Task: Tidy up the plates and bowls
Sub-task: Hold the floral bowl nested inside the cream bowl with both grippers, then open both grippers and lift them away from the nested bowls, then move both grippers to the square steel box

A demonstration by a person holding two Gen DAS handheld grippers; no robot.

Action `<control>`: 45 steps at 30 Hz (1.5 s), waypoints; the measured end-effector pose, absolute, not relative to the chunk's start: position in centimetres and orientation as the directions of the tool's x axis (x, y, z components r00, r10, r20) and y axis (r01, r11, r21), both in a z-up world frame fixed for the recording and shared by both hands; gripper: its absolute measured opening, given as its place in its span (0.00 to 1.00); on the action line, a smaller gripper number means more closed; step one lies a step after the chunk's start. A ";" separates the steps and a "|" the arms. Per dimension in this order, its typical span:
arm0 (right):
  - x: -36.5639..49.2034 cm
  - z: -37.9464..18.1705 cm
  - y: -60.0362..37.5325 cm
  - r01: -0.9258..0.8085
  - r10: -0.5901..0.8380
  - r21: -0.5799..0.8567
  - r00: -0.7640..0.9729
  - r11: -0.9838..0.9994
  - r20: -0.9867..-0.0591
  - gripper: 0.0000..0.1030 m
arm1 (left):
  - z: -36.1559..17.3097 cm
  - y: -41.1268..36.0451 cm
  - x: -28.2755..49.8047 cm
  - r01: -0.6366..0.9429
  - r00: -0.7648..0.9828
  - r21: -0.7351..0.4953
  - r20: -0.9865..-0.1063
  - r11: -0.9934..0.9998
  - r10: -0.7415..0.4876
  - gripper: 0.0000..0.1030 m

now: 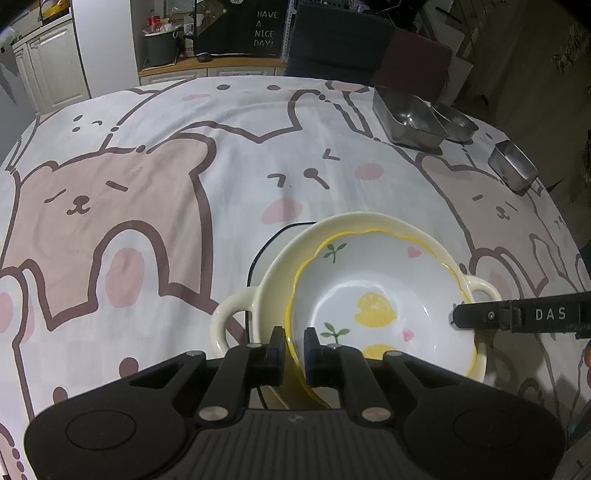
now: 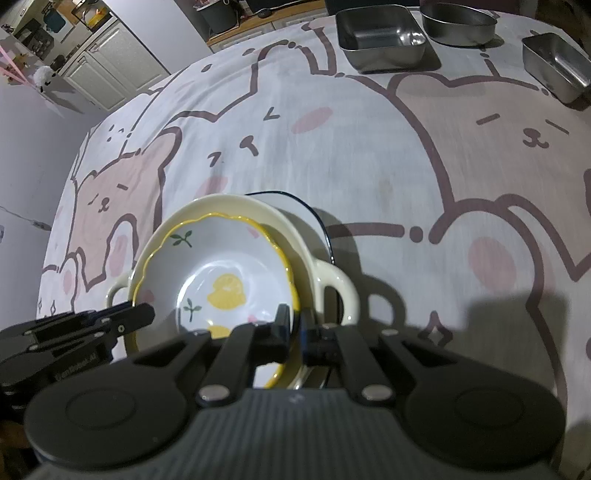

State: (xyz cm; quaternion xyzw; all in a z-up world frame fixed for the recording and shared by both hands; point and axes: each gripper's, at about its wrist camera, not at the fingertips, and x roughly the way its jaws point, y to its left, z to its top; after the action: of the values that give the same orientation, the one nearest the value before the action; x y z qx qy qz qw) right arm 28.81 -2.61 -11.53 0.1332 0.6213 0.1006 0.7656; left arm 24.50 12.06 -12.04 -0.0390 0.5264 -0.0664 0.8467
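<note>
A white bowl with a wavy yellow rim and lemon prints (image 1: 376, 295) (image 2: 221, 273) sits inside a cream two-handled bowl (image 1: 236, 314) (image 2: 332, 284). Under both lies a white plate with a dark rim (image 1: 284, 230) (image 2: 295, 203). My left gripper (image 1: 294, 345) is shut on the near left rim of the lemon bowl. My right gripper (image 2: 294, 325) is shut on the same bowl's right rim. In the left wrist view the right gripper's finger (image 1: 480, 315) comes in from the right edge. In the right wrist view the left gripper (image 2: 133, 314) enters from the left.
A cartoon bear tablecloth (image 1: 147, 184) covers the table. Three steel containers stand at the far right: a rectangular tray (image 1: 406, 118) (image 2: 380, 35), a round pan (image 1: 456, 122) (image 2: 458, 20) and a smaller tray (image 1: 511, 164) (image 2: 557, 64). Cabinets and a counter lie beyond the far edge.
</note>
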 end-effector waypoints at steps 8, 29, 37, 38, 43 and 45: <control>28.5 -11.2 -2.3 -0.025 0.316 0.318 0.215 0.948 -0.924 0.11 | -11.6 11.9 24.2 0.071 0.440 -0.136 -0.885 0.988 -0.153 0.25; 23.7 -3.0 -9.4 -0.183 0.294 0.231 0.530 0.956 -0.795 1.00 | -5.3 7.4 22.7 0.089 0.632 -0.145 -0.756 0.985 -0.168 1.00; 24.9 -1.1 -17.8 -0.093 0.192 0.175 0.656 0.980 -0.730 1.00 | -4.0 0.2 25.5 0.125 0.682 -0.214 -0.691 0.969 -0.241 1.00; 25.1 -0.8 -19.0 -0.080 0.175 0.164 0.665 0.983 -0.726 1.00 | -4.1 -0.8 25.8 0.130 0.685 -0.217 -0.686 0.968 -0.246 1.00; 27.3 -0.4 -25.4 -0.042 0.133 0.145 0.691 0.989 -0.710 1.00 | -5.5 -6.4 28.0 0.129 0.669 -0.252 -0.692 0.959 -0.272 1.00; 28.5 -0.6 -27.5 -0.047 0.108 0.105 0.695 0.993 -0.711 1.00 | -6.1 -8.4 29.1 0.126 0.669 -0.281 -0.684 0.951 -0.291 1.00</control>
State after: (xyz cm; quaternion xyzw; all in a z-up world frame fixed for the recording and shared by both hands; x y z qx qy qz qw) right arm 28.52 -27.47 -0.58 0.0392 0.3885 0.0421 0.9197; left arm 29.06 -8.36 -6.06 -0.1055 0.3905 -0.1149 0.9073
